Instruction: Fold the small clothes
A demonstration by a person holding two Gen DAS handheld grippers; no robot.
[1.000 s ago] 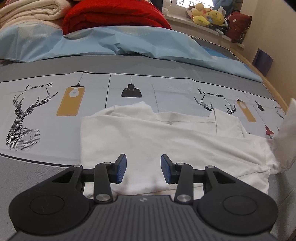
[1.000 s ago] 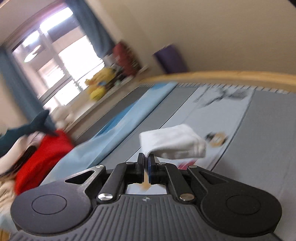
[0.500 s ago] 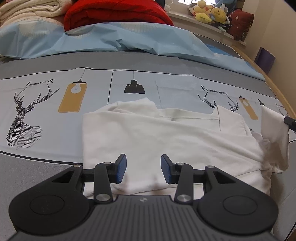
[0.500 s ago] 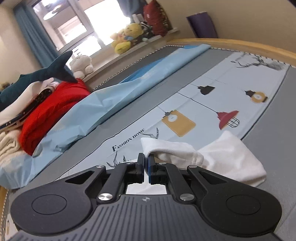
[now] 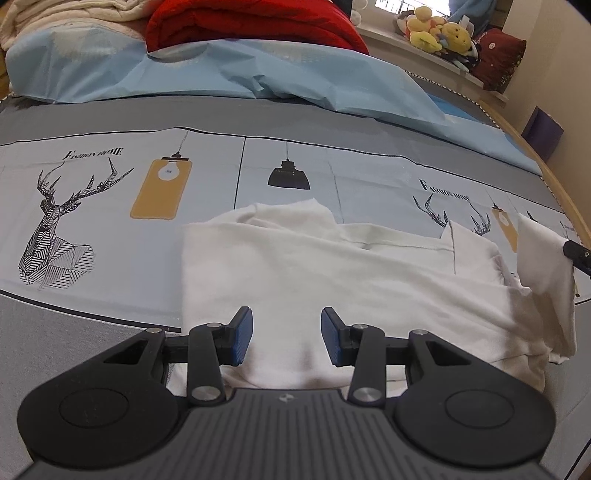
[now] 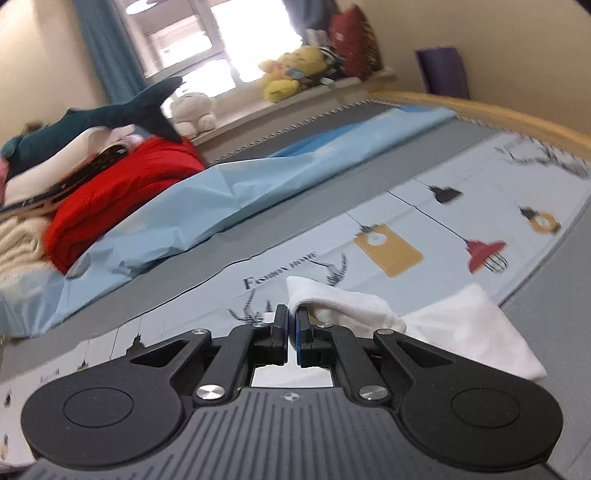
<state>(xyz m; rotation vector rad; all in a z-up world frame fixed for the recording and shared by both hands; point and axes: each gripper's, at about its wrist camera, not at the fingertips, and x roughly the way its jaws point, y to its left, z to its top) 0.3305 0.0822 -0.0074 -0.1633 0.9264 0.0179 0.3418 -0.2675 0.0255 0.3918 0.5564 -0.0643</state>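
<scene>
Bare printed bedsheet [image 5: 110, 229] lies open; heaped bedding [image 5: 240, 26] blocks beyond.

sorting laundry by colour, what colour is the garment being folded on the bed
White, plain with no print. The garment shows best in the left wrist view, spread on the patterned bed sheet.

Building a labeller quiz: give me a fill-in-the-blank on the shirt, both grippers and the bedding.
1. The right gripper is shut on a corner of the ____ shirt.
2. The left gripper hovers over the shirt with its jaws ____.
3. The folded blanket behind the blue sheet is ____.

Missing words: white; open; red
</scene>
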